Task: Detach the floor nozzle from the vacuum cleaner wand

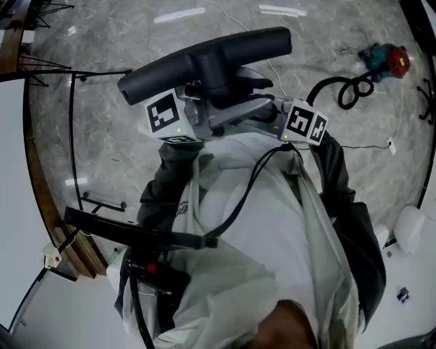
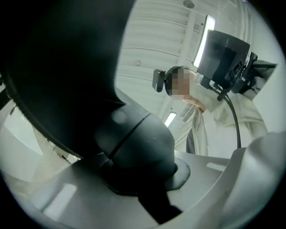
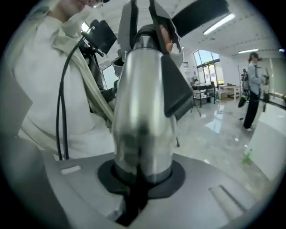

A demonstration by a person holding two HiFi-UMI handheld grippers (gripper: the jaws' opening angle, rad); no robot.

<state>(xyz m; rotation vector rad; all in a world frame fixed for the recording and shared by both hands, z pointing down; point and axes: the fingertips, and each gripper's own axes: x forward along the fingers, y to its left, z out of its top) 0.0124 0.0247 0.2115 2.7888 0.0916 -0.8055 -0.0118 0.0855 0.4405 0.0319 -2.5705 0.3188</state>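
I hold the vacuum's dark floor nozzle [image 1: 204,54] up in front of my chest, its long head lying across the top of the head view. My left gripper [image 1: 208,102] is shut on the nozzle's rounded dark neck [image 2: 134,147], which fills the left gripper view. My right gripper [image 1: 262,112] is shut on the silver wand tube [image 3: 143,120]. In the right gripper view the tube runs up to the dark neck [image 3: 154,33], with the nozzle head [image 3: 201,11] above it. The joint looks closed. The two grippers sit close together, one on each side of the joint.
Below is a glossy marble floor [image 1: 122,136]. A dark bar [image 1: 129,233] with a red button [image 1: 152,268] crosses by my left hip. A teal and red tool [image 1: 385,58] with a black looped hose [image 1: 351,88] lies at the upper right. A person [image 3: 252,89] stands far off.
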